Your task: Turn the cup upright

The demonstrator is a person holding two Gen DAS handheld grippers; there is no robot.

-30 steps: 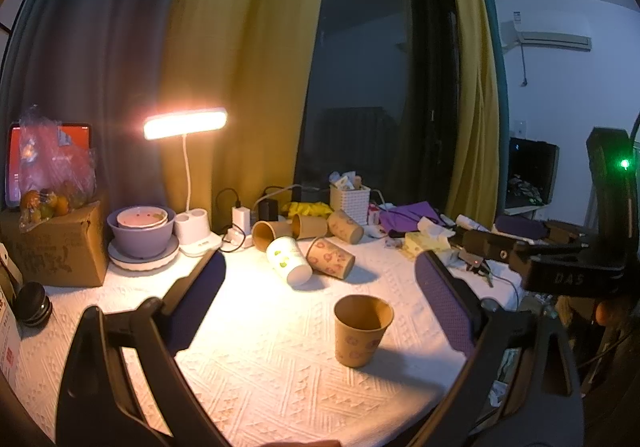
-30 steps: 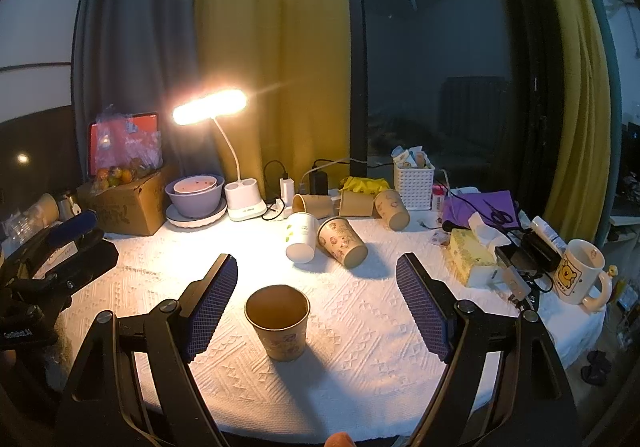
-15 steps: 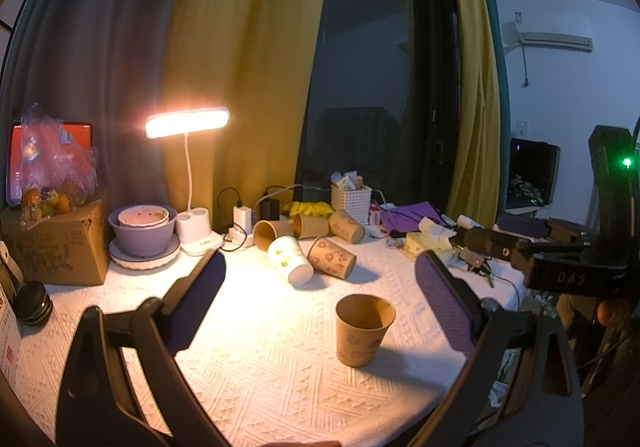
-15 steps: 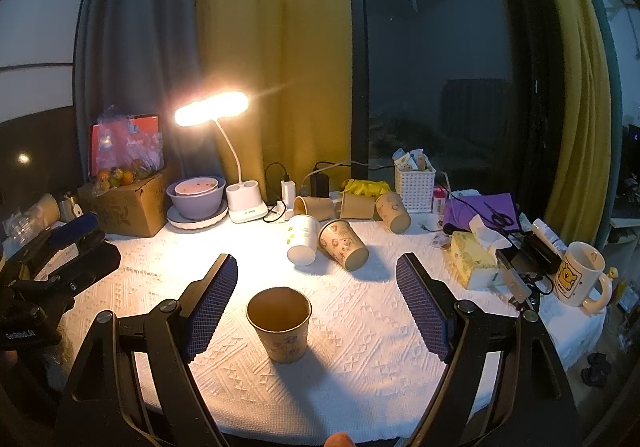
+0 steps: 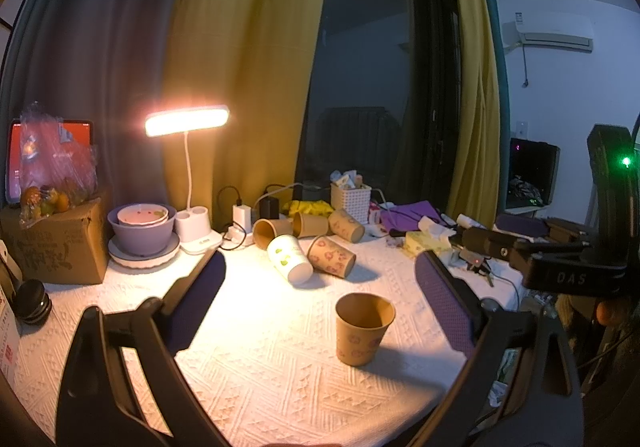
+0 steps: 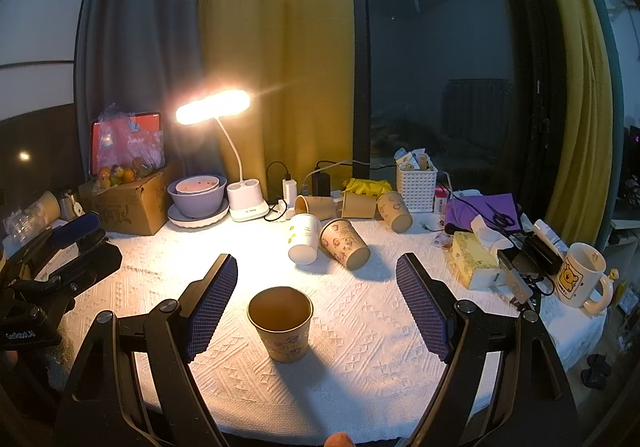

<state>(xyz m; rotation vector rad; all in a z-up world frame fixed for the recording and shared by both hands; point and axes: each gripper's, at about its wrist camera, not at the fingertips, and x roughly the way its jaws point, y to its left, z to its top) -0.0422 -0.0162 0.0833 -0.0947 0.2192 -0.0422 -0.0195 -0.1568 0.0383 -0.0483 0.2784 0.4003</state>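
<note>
A brown paper cup (image 6: pixel 281 324) stands upright, mouth up, on the white textured tablecloth (image 6: pixel 360 359); it also shows in the left wrist view (image 5: pixel 362 328). My right gripper (image 6: pixel 316 303) is open and empty, its pads either side of the cup and apart from it. My left gripper (image 5: pixel 320 299) is open and empty, the cup just inside its right pad. Further back several paper cups lie on their sides: a white one (image 6: pixel 304 238) and a patterned brown one (image 6: pixel 344 244), with three more behind (image 6: pixel 354 205).
A lit desk lamp (image 6: pixel 224 135), stacked purple bowls (image 6: pixel 197 196), a cardboard box with fruit (image 6: pixel 128 199), chargers and cables, a white basket (image 6: pixel 416 183), a tissue box (image 6: pixel 476 263) and a bear mug (image 6: pixel 578 273) ring the table. The table's front edge is close below both grippers.
Almost nothing: both grippers stay open and drift very slightly. The upright cup has not moved.
</note>
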